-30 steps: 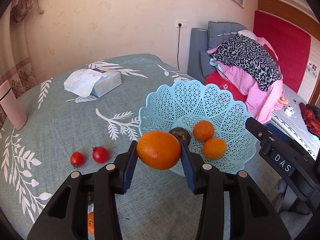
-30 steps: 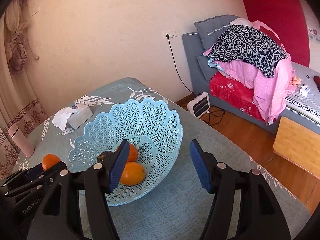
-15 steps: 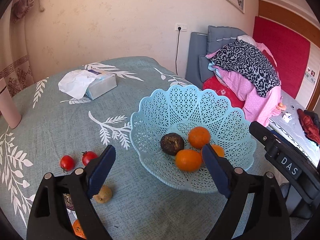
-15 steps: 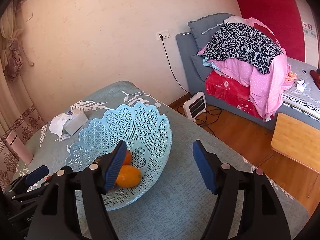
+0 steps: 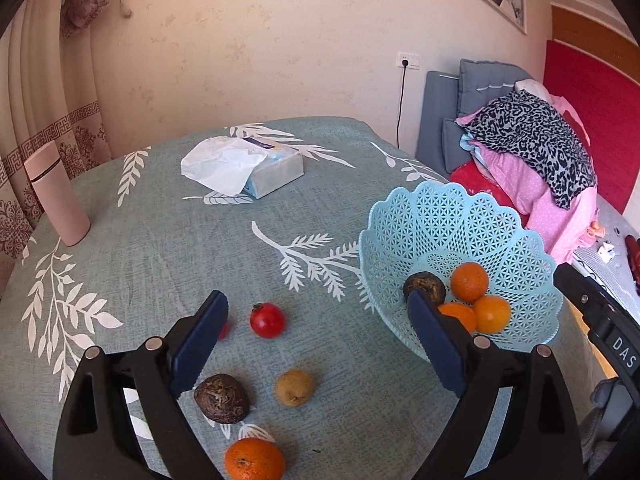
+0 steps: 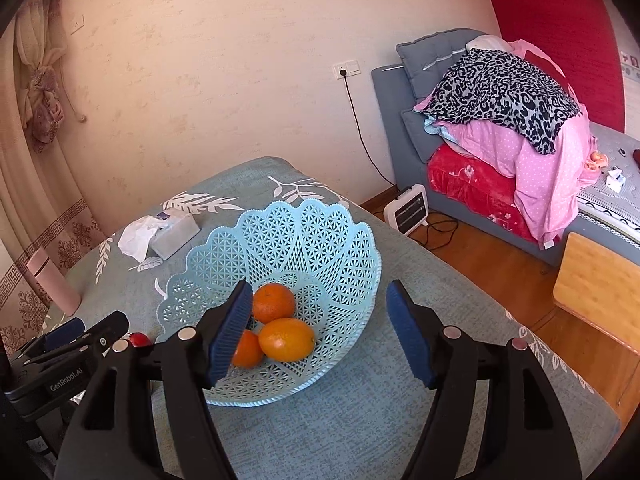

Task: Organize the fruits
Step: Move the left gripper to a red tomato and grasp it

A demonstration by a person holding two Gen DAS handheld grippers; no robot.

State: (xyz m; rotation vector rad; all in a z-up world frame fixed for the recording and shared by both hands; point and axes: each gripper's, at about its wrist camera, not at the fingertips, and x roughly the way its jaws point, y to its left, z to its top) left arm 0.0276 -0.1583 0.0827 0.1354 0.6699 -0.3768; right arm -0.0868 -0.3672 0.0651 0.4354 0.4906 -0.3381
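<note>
A light blue lattice basket (image 5: pixel 440 200) (image 6: pixel 280 216) holds three oranges (image 5: pixel 470 282) (image 6: pixel 286 339) and a dark round fruit (image 5: pixel 424 286). My left gripper (image 5: pixel 316 304) hovers over the tablecloth left of the basket, its jaws opening with nothing between them. Below it lie a red tomato (image 5: pixel 267 320), a dark wrinkled fruit (image 5: pixel 222 398), a small brown fruit (image 5: pixel 294 387) and an orange (image 5: pixel 255 458). A second tomato (image 5: pixel 223 330) peeks from behind the left finger. My right gripper (image 6: pixel 320 296) stands open and empty over the basket's near side.
A tissue box (image 5: pixel 256 170) and a pink bottle (image 5: pixel 56 196) stand at the far side of the table. The table's right edge drops to a wooden floor with a small heater (image 6: pixel 406 208). Beyond is a bed piled with clothes (image 6: pixel 500 92).
My left gripper let go of the orange, which now lies in the basket, then swung left and back over the loose fruit. The right gripper's jaws widened a little.
</note>
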